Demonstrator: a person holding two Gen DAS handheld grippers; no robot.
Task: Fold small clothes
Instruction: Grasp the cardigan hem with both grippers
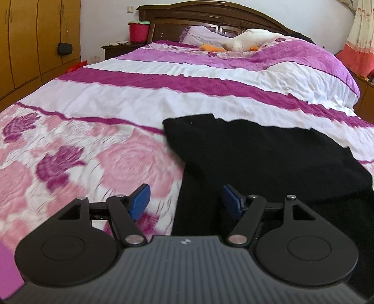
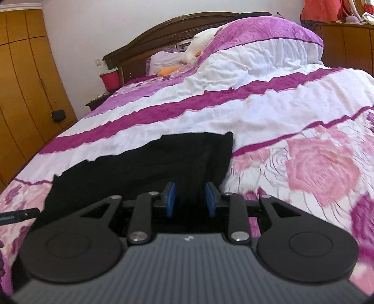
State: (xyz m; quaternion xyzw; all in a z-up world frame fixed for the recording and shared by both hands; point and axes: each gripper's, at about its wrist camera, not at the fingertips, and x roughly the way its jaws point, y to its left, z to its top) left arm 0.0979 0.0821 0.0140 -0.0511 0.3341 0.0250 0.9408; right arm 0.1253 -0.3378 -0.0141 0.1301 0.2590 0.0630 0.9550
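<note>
A bed point(image 1: 187, 77) covered by a quilt point(image 1: 145, 93) with white and magenta bands and pink rose print is seen filling both views. A dark wooden headboard point(image 1: 210, 14) is noted at the far end, with a white plush toy point(image 1: 247, 39) lying by the pillow point(image 1: 201, 35). Wooden wardrobes point(image 1: 28, 42) are seen along one side; a red bucket point(image 1: 139, 31) is set on the bedside cabinet point(image 1: 116, 48).

A black garment point(image 1: 268, 159) is laid flat on the near part of the quilt, spread across the white band and the rose print, one corner folded over point(image 2: 217, 149).

The left gripper point(image 1: 185, 201) is held wide apart over the garment's left edge; nothing is seen between its blue pads point(image 1: 140, 201).

The right gripper point(image 2: 190, 198) is held narrowly apart above the garment's right part. Black cloth is seen between and beyond the pads point(image 2: 170, 198), but no pinch is observed.
</note>
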